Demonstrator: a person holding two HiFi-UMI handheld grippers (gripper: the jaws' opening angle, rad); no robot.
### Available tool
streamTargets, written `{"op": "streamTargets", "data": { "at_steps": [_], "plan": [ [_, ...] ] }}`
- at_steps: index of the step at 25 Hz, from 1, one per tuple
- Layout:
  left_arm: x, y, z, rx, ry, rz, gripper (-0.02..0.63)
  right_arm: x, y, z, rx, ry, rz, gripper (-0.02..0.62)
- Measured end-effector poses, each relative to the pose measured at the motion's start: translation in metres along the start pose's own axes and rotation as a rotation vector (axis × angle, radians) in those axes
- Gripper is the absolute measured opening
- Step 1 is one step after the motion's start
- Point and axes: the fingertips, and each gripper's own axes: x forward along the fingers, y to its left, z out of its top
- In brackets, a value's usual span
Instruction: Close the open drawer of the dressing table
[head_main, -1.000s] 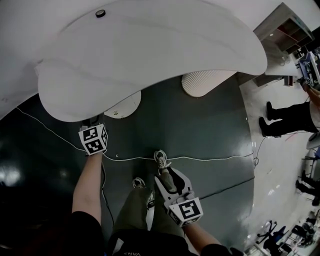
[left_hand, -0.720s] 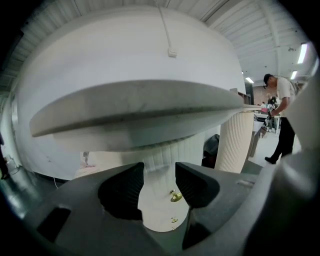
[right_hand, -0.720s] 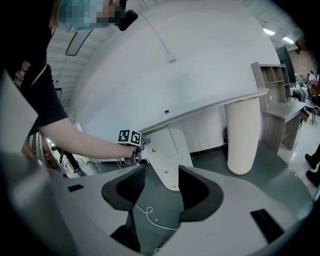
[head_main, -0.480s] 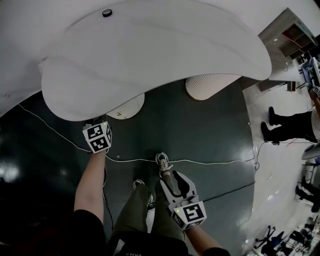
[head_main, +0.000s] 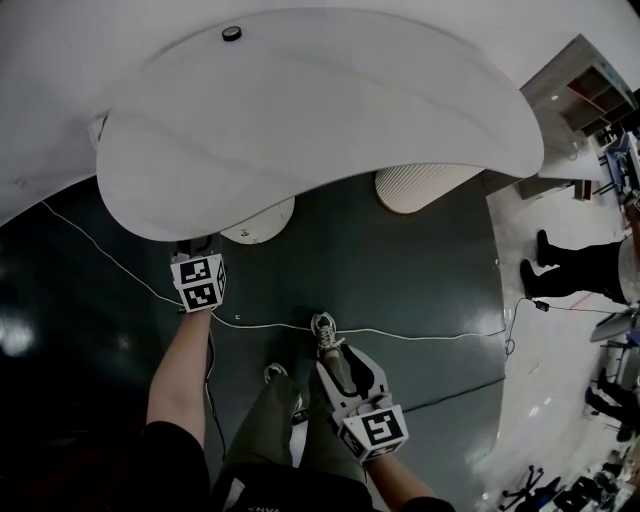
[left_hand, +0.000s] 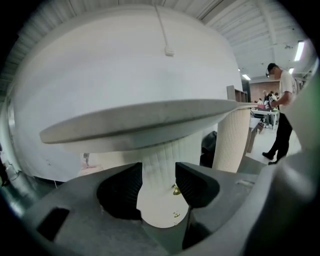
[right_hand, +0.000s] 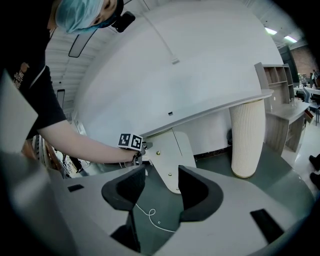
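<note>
The left hand-held gripper (left_hand: 157, 176) is opening its jaws around the drawer (left_hand: 159, 212), which is sticking out under the bench (head_main: 320, 130), probably readying a push; the right hand-held gripper (right_hand: 161, 187) is hanging wide, empty.

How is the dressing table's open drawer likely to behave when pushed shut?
The drawer looks like a rigid unit, so it probably won't flex under a push. It juts from under the tabletop at an angle, so it likely swings rather than slides straight. Its rounded ribbed front may let a pushing contact slip sideways.
</note>
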Motion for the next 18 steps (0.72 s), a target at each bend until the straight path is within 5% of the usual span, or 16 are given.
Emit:
{"op": "streamTargets", "data": {
  "at_steps": [18],
  "plan": [
    [-0.108, 0.008, 0.010, -0.069, -0.014, -0.026, 0.202, -0.019, 0.056, 0.014, -0.076, 0.036, 0.079, 0.204]
  ]
}}
